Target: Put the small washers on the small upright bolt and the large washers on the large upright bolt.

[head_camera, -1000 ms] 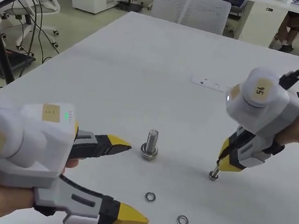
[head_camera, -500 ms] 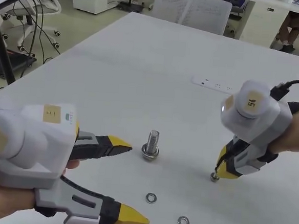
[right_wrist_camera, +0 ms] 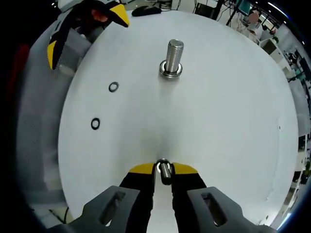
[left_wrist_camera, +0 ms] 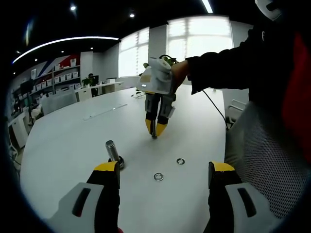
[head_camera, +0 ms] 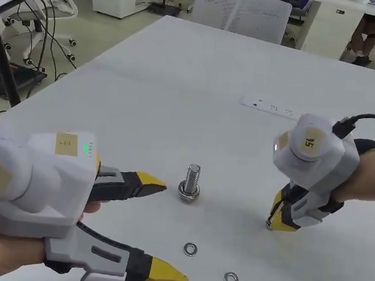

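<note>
Left hand-held gripper (head_camera: 159, 230): jaws spread wide, holding nothing, hovering over the near tabletop (head_camera: 179, 82). Right hand-held gripper (head_camera: 278, 223): pointed steeply down, jaws drawn nearly together either side of the small bolt (right_wrist_camera: 165, 174) (a real grip on it cannot be told). Large bolt (head_camera: 190, 179) upright between the two grippers. Two loose washers, one (head_camera: 190, 249) near the left gripper's tips, the other (head_camera: 231, 279) just beyond.

On the desk (head_camera: 179, 82), the large bolt (head_camera: 190, 181) stands centrally, the small bolt (right_wrist_camera: 165, 171) to its right. One washer (head_camera: 190, 249) lies nearer, a second washer (head_camera: 231, 279) nearer still, and a power strip (head_camera: 270, 108) lies far.
</note>
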Tool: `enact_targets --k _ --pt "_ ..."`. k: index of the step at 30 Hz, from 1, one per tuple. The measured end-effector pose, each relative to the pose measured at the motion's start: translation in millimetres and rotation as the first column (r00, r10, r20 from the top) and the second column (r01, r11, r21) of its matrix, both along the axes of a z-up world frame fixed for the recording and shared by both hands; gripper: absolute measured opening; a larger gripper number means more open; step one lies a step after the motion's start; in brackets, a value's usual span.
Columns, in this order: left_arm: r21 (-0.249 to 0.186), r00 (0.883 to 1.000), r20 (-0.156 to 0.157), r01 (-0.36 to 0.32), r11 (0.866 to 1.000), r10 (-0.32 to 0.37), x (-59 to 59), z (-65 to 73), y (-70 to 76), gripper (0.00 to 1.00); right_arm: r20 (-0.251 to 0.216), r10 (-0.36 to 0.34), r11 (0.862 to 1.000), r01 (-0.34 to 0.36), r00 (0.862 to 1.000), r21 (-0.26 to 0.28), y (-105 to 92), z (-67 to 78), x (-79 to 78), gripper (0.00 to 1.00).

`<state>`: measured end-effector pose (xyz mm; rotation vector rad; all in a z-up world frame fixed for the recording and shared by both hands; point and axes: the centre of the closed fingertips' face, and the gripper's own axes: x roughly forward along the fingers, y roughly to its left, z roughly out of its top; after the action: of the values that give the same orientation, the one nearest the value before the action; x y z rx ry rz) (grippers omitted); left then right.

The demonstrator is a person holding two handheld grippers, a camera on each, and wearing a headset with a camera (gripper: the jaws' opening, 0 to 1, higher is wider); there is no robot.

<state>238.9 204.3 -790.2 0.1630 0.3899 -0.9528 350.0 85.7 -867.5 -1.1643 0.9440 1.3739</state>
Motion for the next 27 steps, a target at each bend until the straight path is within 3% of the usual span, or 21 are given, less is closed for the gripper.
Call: enact_targets --k 16,27 --pt "-0.006 1.0 -0.013 0.01 1.0 -0.011 0.9 -3.3 -1.8 0.74 -0.013 -0.02 1.0 0.02 1.0 0.001 -2.0 -5.7 -1.3 0.17" --pt "-0.009 1.0 -0.014 0.017 1.0 -0.018 2.0 -4.2 -3.3 0.74 -0.019 -0.063 0.997 0.064 0.998 0.031 -5.1 -0.2 -1.4 0.21"
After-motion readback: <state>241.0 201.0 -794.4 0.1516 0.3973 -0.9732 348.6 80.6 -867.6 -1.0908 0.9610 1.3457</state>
